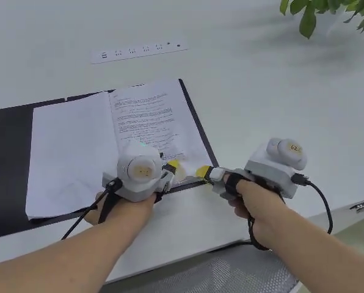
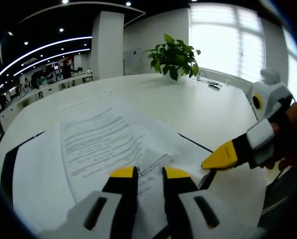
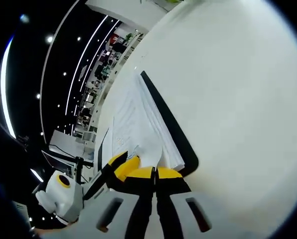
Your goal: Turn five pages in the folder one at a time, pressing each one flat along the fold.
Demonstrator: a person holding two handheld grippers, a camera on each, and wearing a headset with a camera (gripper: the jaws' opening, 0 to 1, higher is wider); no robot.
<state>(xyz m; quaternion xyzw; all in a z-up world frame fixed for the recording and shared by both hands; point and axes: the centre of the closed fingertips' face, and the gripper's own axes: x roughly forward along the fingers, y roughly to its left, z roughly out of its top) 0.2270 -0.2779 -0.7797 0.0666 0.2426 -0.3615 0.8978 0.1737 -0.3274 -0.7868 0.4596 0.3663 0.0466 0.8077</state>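
The folder [image 1: 8,159] lies open on the white tabletop [image 1: 261,79]. A blank sheet [image 1: 69,152] lies on its left half and a printed page [image 1: 148,119] faces up on its right half.

We have the left hand-held gripper [image 1: 170,166] low over the bottom edge of the printed page. Its yellow-tipped jaws are a little apart, with nothing between them. The right hand-held gripper [image 1: 203,173] sits at the folder's lower right corner with its jaws pressed together. We cannot tell whether a page corner is caught in them.

We judge the task to be under way but not finished. At least one sheet lies over on the left. In the right gripper view a stack of sheets rests on the right half. The pictures do not let us count how many of the five turns are done. The printed page looks like the next one to lift by its corner, carry over, and press flat along the fold [image 1: 113,134].
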